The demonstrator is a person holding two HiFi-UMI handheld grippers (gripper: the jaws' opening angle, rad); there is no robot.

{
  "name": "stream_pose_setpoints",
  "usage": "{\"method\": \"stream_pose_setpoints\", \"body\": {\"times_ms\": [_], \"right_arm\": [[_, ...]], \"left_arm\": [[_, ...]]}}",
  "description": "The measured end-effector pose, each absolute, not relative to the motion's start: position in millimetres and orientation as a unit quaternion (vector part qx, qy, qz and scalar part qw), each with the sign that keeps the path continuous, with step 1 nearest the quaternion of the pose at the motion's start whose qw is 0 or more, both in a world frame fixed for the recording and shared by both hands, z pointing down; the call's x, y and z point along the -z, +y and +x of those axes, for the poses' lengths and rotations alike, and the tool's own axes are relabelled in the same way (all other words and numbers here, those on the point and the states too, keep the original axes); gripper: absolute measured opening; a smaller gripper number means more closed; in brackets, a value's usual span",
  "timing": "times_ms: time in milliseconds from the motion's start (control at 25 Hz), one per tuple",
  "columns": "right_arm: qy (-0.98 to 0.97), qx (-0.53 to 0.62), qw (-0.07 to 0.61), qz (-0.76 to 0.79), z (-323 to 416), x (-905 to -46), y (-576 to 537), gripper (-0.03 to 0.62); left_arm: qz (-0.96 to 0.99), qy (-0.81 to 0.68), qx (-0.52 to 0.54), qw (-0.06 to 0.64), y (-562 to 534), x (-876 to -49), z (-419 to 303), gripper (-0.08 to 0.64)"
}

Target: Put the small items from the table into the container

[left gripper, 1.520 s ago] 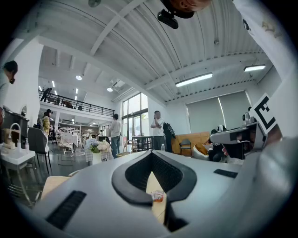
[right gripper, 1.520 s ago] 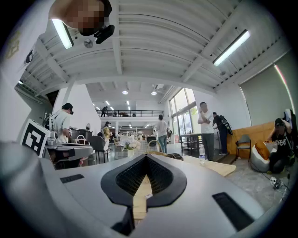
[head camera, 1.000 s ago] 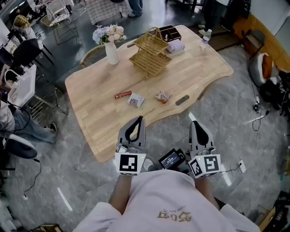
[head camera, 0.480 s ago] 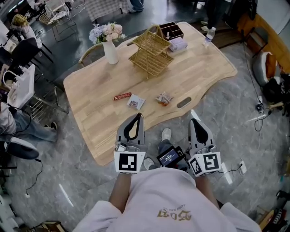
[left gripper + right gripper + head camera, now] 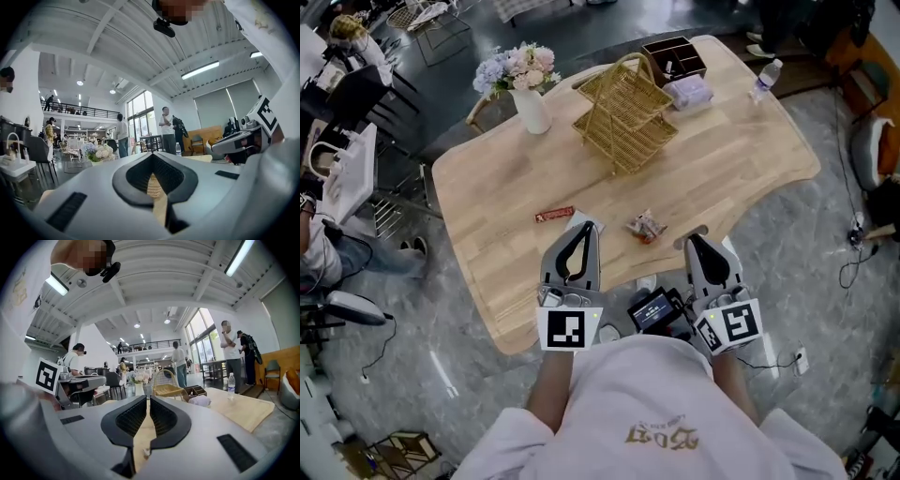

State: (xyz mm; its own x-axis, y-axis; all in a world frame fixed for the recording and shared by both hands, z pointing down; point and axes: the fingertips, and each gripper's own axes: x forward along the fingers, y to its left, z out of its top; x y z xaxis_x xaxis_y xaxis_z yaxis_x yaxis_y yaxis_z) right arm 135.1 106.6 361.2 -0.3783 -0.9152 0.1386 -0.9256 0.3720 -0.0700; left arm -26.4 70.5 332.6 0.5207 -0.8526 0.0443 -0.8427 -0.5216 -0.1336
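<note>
Hovering over the near edge of the bench (image 5: 487,197), the left gripper (image 5: 587,228) and right gripper (image 5: 695,241) had their jaws pressed together, empty, while the red bar (image 5: 554,215) and crinkled packet (image 5: 646,226) lay just ahead, apart from the wire basket (image 5: 625,112).

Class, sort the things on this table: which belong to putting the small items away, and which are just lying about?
Belongs to the job: red snack bar, crumpled packet, wire basket (likely the container).

Just lying about: vase of flowers, water bottle, dark box, pale pouch.
</note>
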Motion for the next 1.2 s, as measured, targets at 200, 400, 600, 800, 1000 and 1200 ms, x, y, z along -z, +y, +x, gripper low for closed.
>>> {"method": "stream_pose_setpoints", "body": {"times_ms": [200, 400, 600, 800, 1000, 1200], "right_arm": [[-0.844, -0.077, 0.060, 0.528, 153, -370, 56, 0.021], [-0.858, -0.090, 0.068, 0.501, 166, -384, 24, 0.031], [-0.867, -0.109, 0.087, 0.479, 168, -403, 3, 0.032], [-0.870, -0.147, 0.121, 0.455, 157, -434, -2, 0.051], [-0.868, -0.173, 0.151, 0.440, 154, -460, -2, 0.063], [-0.861, -0.195, 0.169, 0.438, 159, -483, 0, 0.066]], "left_arm": [[-0.857, 0.508, 0.069, 0.054, 25, -334, -8, 0.000], [-0.847, 0.517, 0.100, 0.068, 0, -339, 8, -0.001], [-0.837, 0.534, 0.105, 0.045, -10, -352, 10, 0.000], [-0.835, 0.538, 0.115, 0.010, -11, -375, 7, 0.000], [-0.844, 0.523, 0.117, -0.017, -16, -397, 14, 0.000], [-0.859, 0.497, 0.121, -0.032, -18, -423, 34, 0.000]]}}
